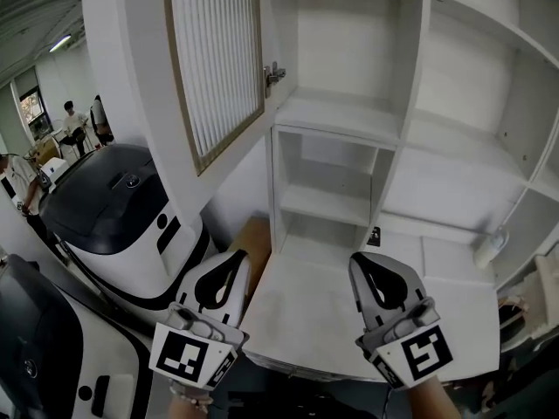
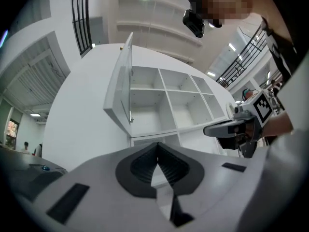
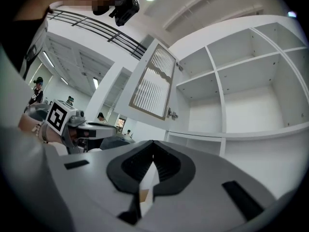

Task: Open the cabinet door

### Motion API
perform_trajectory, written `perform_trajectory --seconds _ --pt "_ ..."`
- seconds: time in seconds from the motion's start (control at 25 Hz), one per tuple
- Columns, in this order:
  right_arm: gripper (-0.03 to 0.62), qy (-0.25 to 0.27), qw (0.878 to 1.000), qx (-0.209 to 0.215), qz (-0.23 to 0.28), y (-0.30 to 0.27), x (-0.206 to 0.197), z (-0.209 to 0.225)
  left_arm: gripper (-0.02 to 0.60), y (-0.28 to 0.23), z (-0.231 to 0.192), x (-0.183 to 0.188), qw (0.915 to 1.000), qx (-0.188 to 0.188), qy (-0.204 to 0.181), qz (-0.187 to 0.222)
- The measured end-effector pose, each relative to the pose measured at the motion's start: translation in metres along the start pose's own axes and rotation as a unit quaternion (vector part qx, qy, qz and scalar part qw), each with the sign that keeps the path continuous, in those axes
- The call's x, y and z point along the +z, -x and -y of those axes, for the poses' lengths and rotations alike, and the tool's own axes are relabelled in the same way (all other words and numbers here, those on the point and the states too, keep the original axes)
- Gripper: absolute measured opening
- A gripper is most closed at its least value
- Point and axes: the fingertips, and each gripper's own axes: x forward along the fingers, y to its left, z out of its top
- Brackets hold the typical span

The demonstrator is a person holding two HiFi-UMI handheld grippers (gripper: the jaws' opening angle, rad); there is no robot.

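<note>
door (image 1: 214, 59) stands wide open at 11 o'clock, ribbed panel facing out, hinged to the white cabinet (image 1: 349, 116). left gripper (image 1: 232, 264) at 7, right gripper (image 1: 365, 264) at 5, both low before the cabinet, well apart from the door. both pairs of jaws closed together, nothing between. white-and-black machine (image 1: 122, 221) at 8, kind unclear.

Cabinet door (image 1: 214, 59) with the ribbed panel is swung wide open, sticking out left of the white cabinet (image 1: 349, 112). Right gripper (image 1: 371, 273) hangs over the surface (image 1: 301, 321) near its front edge. Left gripper (image 1: 225, 273) is just off its left edge, beside a black-and-white machine (image 1: 122, 216). Both have their jaws together.
</note>
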Motion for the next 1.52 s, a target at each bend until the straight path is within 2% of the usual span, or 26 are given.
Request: perform_trajectory --seconds 0.2,0.4,0.72,1.0,1.24,1.52 --pt "0.002 -0.009 1.000 -0.023 -0.005 0.019 -0.016 0.009 0.002 -0.017 0.036 -0.017 0.9989 -0.046 0.006 -0.007" --pt "0.002 -0.019 0.998 -0.049 -0.019 0.041 -0.033 0.015 0.002 -0.029 0.071 -0.034 0.9953 -0.087 0.030 -0.031" --pt "0.002 -0.027 0.995 -0.078 -0.047 0.067 -0.061 0.018 0.002 -0.041 0.112 -0.044 0.9893 -0.137 0.043 -0.028" --pt "0.002 -0.038 0.993 -0.084 -0.072 0.076 -0.082 0.013 0.002 -0.040 0.134 -0.063 0.9833 -0.163 0.069 -0.041" --pt "0.002 -0.041 0.992 -0.092 -0.078 0.080 -0.088 0.015 0.002 -0.043 0.148 -0.070 0.9802 -0.181 0.064 -0.047" --pt "0.002 -0.042 0.991 -0.094 -0.087 0.079 -0.094 0.015 0.002 -0.044 0.149 -0.075 0.9796 -0.183 0.066 -0.053"
